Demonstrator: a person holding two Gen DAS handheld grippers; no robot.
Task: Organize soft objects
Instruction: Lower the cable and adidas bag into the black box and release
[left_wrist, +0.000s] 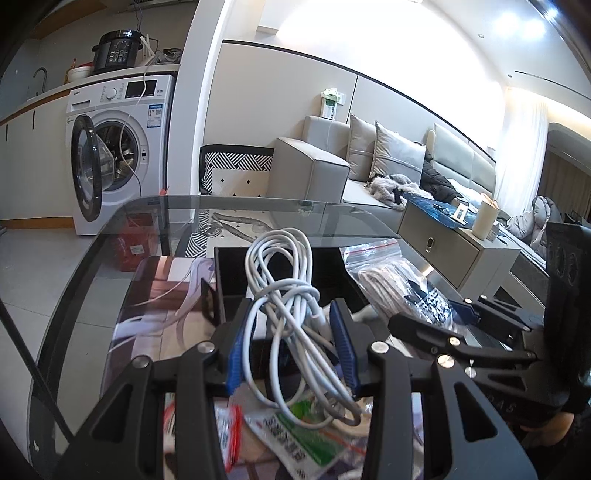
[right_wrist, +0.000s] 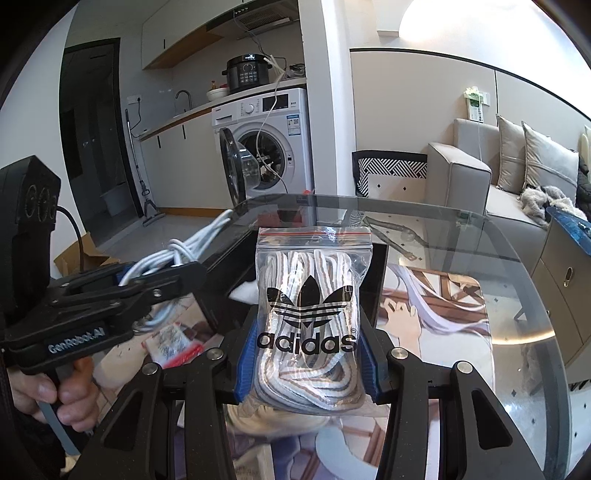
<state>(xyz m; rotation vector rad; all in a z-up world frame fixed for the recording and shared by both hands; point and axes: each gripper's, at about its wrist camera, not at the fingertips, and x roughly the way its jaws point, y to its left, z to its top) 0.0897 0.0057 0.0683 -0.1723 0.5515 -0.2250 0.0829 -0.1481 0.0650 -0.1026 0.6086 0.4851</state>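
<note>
**Cable bundle and laces bag, both lifted over the glass table**

The cable bundle (left_wrist: 291, 314), a white cord tied in loose loops, is clamped in my left tongs (left_wrist: 291, 325). The blue pads press on its knotted middle from both sides, the top loops stand up ahead of the fingers and the lower loops hang down toward me. From my right wrist view I see the same bundle (right_wrist: 177, 254) poking out of the left tongs (right_wrist: 147, 280), with my hand (right_wrist: 55, 395) wrapped around the handle below.

My right tongs (right_wrist: 308, 354) are closed on the laces bag (right_wrist: 310, 306), a clear zip bag with a red seal strip and a black printed logo, stuffed with striped white laces. The bag stands upright between the blue pads, gripped low on its sides. In the left wrist view that bag (left_wrist: 391, 280) sits off to the right, held by the right tongs (left_wrist: 436, 317).

Both things are held above the round glass table (right_wrist: 498, 258). A black tray (left_wrist: 236, 273) lies on the table just past the cable, with something white inside it. Nearer me, under the left tongs, lie a packet with a green label (left_wrist: 306, 435) and a bag with a red seal (left_wrist: 229, 432). A picture mat (right_wrist: 443, 310) shows through or on the glass; I cannot tell which. Beyond the table stand a washing machine (right_wrist: 269, 144) with its door open and a grey sofa (right_wrist: 480, 181).
</note>
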